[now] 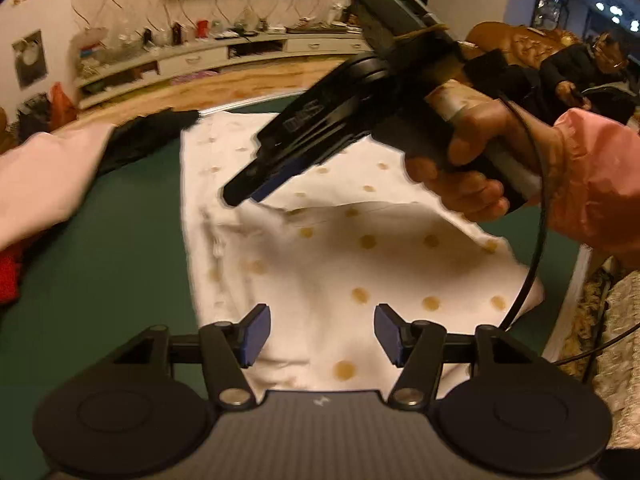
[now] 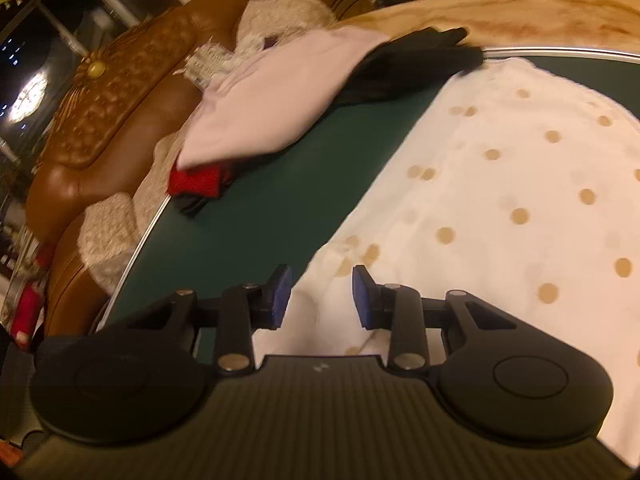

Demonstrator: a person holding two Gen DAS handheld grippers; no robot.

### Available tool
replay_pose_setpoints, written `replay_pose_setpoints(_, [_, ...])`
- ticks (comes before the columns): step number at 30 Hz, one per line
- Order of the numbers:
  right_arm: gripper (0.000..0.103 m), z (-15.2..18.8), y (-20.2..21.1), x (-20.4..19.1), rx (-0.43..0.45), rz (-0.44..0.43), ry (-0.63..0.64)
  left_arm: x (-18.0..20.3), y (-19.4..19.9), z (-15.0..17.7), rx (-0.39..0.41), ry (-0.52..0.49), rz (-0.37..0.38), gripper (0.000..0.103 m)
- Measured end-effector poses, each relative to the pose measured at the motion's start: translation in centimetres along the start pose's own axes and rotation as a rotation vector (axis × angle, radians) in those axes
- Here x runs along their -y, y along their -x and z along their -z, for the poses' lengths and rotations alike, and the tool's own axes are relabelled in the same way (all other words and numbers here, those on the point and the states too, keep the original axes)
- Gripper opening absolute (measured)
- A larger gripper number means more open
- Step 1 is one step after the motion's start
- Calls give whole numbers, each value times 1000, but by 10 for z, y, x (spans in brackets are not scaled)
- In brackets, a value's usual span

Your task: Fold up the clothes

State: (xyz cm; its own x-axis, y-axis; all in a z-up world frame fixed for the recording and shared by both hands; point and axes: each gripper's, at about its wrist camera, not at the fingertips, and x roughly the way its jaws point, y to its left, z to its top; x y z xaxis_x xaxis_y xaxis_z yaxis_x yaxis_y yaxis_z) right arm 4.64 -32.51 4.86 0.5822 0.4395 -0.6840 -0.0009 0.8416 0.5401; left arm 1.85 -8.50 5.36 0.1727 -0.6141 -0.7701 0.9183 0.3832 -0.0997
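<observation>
A white garment with tan dots (image 1: 340,240) lies spread on the green table (image 1: 120,260), its right part folded over. It also shows in the right wrist view (image 2: 500,200). My left gripper (image 1: 320,334) is open and empty above the garment's near edge. My right gripper (image 2: 320,296) is open and empty over the garment's left edge. In the left wrist view the right gripper (image 1: 240,196) hangs just above the fold's corner, held by a hand in a pink sleeve (image 1: 592,184).
A pink garment (image 2: 280,100), a black one (image 2: 408,68) and a red one (image 2: 194,180) lie piled at the table's far left. A brown leather sofa (image 2: 120,92) stands beyond the table edge. A cable (image 1: 536,240) hangs from the right gripper.
</observation>
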Motion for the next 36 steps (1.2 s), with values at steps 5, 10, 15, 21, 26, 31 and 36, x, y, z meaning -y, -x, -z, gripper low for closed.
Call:
replay_pose_setpoints(5, [39, 2, -14, 1, -18, 32, -2, 3, -26, 7, -65, 8, -3, 64])
replay_pose_setpoints(10, [39, 8, -15, 10, -8, 37, -15, 4, -18, 18, -60, 10, -13, 67])
replay_pose_setpoints(15, [39, 16, 9, 7, 40, 12, -10, 1, -3, 23, -36, 20, -21, 69])
replay_pose_setpoints(21, [39, 46, 48, -6, 57, 20, 50, 11, 5, 22, -19, -37, 29, 75])
replay_pose_setpoints(26, [39, 71, 60, -39, 29, 109, 239, 20, 2, 33, -55, -58, 39, 75])
replay_pose_setpoints(31, [39, 71, 31, -90, -50, 60, 561, 22, 11, 46, -58, -20, 48, 75])
replay_pose_setpoints(36, [39, 62, 1, -119, -142, -24, 866, 16, 10, 50, -71, 0, 63, 75])
